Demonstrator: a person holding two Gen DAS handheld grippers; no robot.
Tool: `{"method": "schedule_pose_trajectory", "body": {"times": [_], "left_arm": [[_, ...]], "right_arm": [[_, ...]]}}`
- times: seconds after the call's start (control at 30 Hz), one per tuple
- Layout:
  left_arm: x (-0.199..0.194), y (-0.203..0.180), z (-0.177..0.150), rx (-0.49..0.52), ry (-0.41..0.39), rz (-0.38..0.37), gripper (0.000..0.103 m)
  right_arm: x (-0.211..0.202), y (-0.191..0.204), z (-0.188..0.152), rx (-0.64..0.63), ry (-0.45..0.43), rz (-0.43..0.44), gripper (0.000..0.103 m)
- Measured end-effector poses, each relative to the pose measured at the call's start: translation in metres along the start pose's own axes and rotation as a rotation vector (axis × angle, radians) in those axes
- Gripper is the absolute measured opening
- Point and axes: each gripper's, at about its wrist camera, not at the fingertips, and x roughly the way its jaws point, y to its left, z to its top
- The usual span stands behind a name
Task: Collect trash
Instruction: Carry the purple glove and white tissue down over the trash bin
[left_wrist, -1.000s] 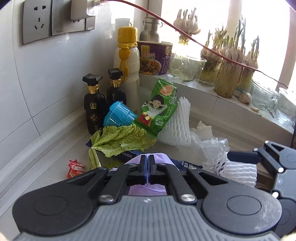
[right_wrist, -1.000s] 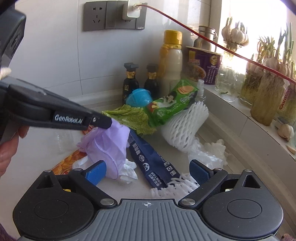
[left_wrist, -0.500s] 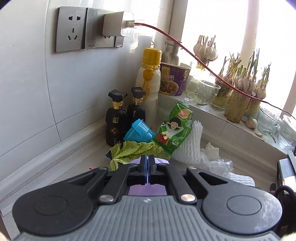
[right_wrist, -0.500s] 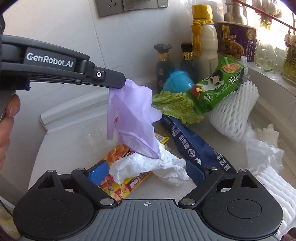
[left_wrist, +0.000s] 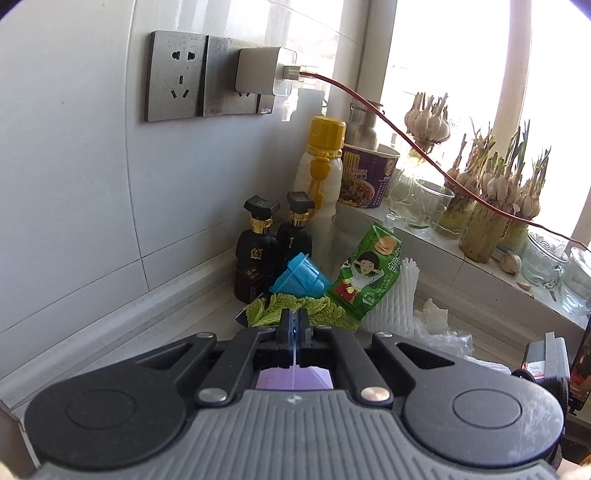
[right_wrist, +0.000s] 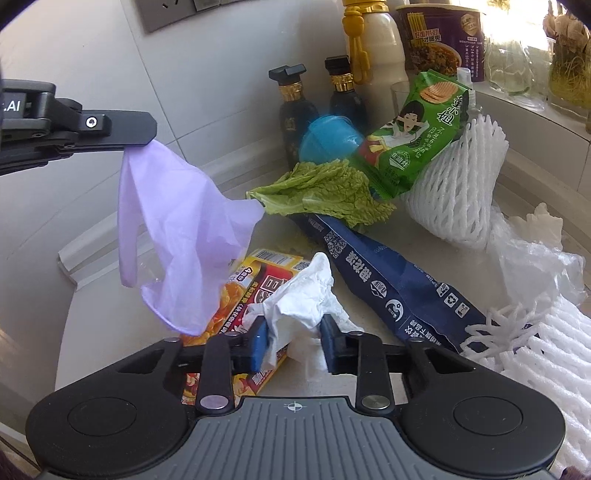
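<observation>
Two grippers are at work over the littered countertop (right_wrist: 110, 236), and both have shifted in the last second. On the left, the left gripper (right_wrist: 147, 134) is pinched fully shut on a purple disposable glove (right_wrist: 177, 236); a second ago that glove sagged low against the rubbish, and now it hangs clear in the air, lifted up and off to the left of the pile. Its own camera bears this out: the fingers meet with only a sliver of purple between them, and the wall sockets (left_wrist: 207, 75) have slid down into view as the tool rose. I judge the glove collected and ready to be carried to a bin, which no view shows.

Moving right, the right gripper (right_wrist: 293, 341) was wide open and hovering half a second ago; its jaws have since narrowed round a crumpled white tissue (right_wrist: 299, 295), which lies partly on a yellow-and-red snack packet (right_wrist: 258, 280). The blue pads look to be touching the tissue's sides, though whether the grip is firm I cannot tell.

Further right, untouched, lie a dark blue wrapper (right_wrist: 388, 280), a cabbage leaf (right_wrist: 325, 192), a green crisp bag (right_wrist: 413, 144) and white foam fruit netting (right_wrist: 458, 184), so most of the job remains.
</observation>
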Motion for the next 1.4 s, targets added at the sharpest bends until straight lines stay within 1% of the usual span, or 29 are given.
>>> {"method": "schedule_pose_trajectory", "body": {"times": [0.03,0.17,0.43,0.67,1.0,1.17,1.4], "left_arm": [[-0.002,0.000,0.000,-0.001,-0.003,0.000,0.001],[-0.014,0.002,0.002,-0.007,-0.019,0.001,0.001],[-0.048,0.014,0.005,-0.038,-0.054,0.011,0.001],[-0.084,0.033,-0.005,-0.065,-0.057,0.028,0.001],[-0.136,0.063,-0.038,-0.143,-0.055,0.055,0.001],[-0.157,0.082,-0.060,-0.188,-0.049,0.082,0.001],[-0.177,0.112,-0.096,-0.257,-0.018,0.130,0.001]], "right_arm": [[-0.001,-0.001,0.000,0.003,-0.003,-0.006,0.018],[-0.008,-0.004,-0.001,0.028,-0.021,-0.021,0.012],[-0.039,0.000,-0.001,0.080,-0.074,-0.027,0.012],[-0.072,0.026,-0.005,0.082,-0.118,-0.014,0.012],[-0.109,0.085,-0.023,0.050,-0.152,0.040,0.012],[-0.120,0.109,-0.035,0.064,-0.133,0.090,0.012],[-0.122,0.146,-0.050,0.016,-0.093,0.131,0.012]]}}
